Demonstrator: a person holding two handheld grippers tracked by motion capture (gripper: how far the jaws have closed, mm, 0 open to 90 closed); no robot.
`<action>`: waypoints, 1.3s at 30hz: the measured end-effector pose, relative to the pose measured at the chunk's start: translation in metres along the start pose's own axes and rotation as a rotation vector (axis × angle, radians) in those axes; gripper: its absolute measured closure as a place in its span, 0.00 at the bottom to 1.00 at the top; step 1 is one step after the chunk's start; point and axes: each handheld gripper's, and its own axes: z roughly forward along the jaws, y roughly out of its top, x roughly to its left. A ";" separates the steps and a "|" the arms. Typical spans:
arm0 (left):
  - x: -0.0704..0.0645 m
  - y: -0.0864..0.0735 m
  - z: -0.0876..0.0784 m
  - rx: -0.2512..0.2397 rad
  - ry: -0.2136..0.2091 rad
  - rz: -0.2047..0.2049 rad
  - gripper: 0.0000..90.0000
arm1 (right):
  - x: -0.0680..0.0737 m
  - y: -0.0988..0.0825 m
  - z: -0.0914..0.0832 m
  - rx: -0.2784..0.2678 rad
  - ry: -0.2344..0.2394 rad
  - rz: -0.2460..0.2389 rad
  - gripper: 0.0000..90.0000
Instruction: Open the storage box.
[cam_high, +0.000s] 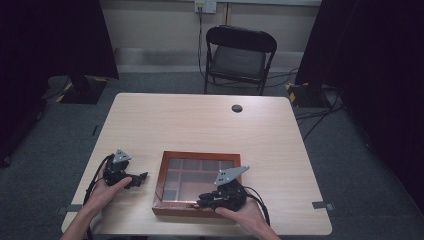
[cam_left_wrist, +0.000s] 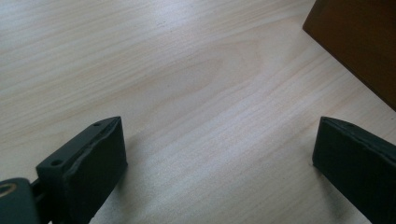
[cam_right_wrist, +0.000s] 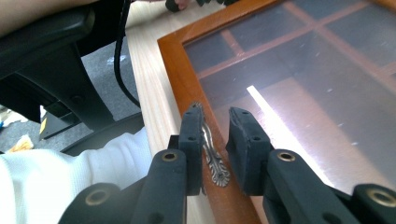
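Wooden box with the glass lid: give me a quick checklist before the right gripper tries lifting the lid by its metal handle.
1. Right gripper lined up with the metal handle: ok, a jaw on each side.
2. Pads pressing on the handle: cannot tell; a gap shows on one side.
3. Lid of the wooden box closed and flat: ok.
4. Left gripper off the box: ok, open over the table.
5. Box steadied against sliding: not ok, nothing holds it.

A black folding chair (cam_high: 240, 57) stands beyond the light wooden table (cam_high: 200, 125), on grey carpet (cam_high: 350, 160), dark curtains (cam_high: 370, 50) either side.
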 end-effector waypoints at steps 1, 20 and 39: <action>0.000 0.000 0.000 0.000 0.003 0.001 0.02 | 0.000 0.000 0.000 0.000 0.000 0.000 0.85; -0.002 0.000 0.000 -0.001 0.010 -0.009 0.03 | 0.001 -0.005 0.011 0.006 0.024 -0.065 0.90; -0.006 0.004 -0.011 -0.029 -0.029 -0.006 0.21 | -0.003 0.000 0.002 0.057 0.036 -0.078 0.92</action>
